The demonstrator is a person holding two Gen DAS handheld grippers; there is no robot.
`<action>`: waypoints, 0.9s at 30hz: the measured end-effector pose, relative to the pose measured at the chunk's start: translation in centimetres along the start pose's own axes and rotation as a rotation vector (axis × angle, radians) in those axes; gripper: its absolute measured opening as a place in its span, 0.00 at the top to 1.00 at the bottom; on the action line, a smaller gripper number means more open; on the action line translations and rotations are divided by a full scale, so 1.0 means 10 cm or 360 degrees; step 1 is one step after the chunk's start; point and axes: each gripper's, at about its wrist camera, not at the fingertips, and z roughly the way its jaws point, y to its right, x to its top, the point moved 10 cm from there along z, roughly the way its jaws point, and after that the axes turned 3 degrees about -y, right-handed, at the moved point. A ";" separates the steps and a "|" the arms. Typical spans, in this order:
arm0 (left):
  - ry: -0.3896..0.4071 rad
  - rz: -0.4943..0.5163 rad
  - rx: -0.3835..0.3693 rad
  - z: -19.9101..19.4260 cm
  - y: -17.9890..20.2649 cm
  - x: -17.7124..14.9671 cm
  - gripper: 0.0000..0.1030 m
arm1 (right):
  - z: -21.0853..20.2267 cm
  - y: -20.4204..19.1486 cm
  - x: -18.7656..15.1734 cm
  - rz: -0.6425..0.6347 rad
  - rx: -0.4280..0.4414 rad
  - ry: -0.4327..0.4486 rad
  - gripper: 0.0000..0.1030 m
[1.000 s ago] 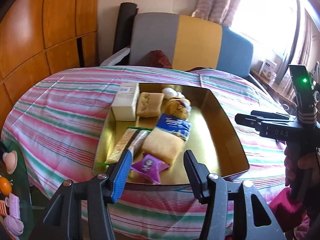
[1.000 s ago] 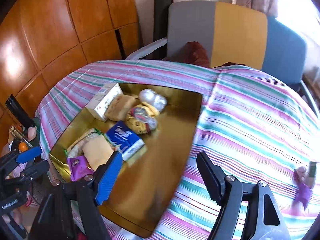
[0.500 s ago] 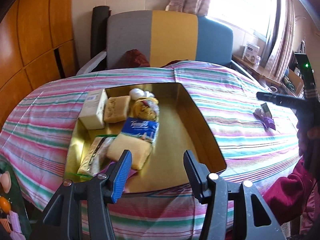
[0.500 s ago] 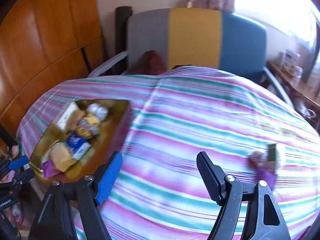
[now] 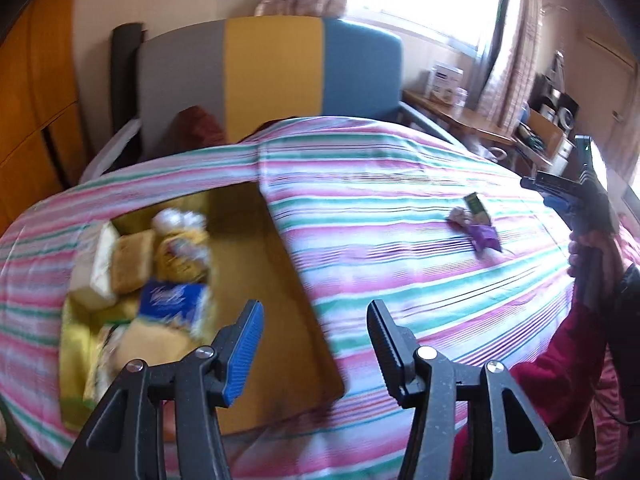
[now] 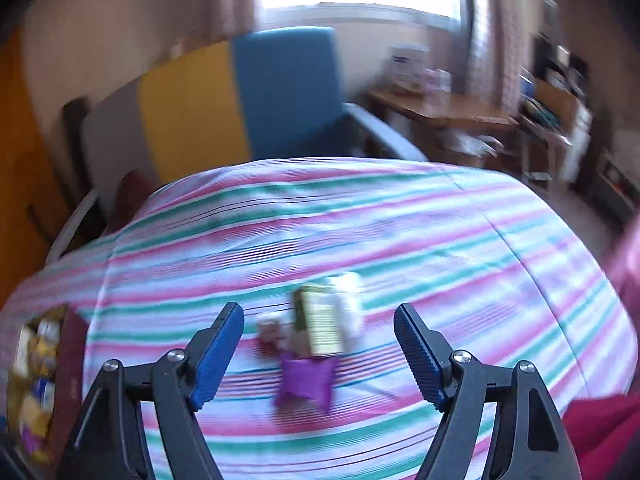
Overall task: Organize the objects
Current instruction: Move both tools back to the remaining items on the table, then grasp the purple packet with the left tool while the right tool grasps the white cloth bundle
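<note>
Most items already sat in the gold tray (image 5: 296, 280) at far left; a small cluster of packets (image 6: 316, 332) remained on the cloth. Right gripper (image 6: 319, 352) hovered wide, empty; left gripper (image 5: 314, 340) parted, empty.

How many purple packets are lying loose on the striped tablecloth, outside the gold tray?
1. The purple packet lies on the striped tablecloth just ahead of the open right gripper, beside a green box. Blur may hide others.
</note>
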 end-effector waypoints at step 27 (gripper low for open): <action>-0.0472 0.0206 -0.0617 1.89 2.55 0.58 0.22 | 0.25 0.41 -0.18 0.0537 0.0296 -0.0193 0.24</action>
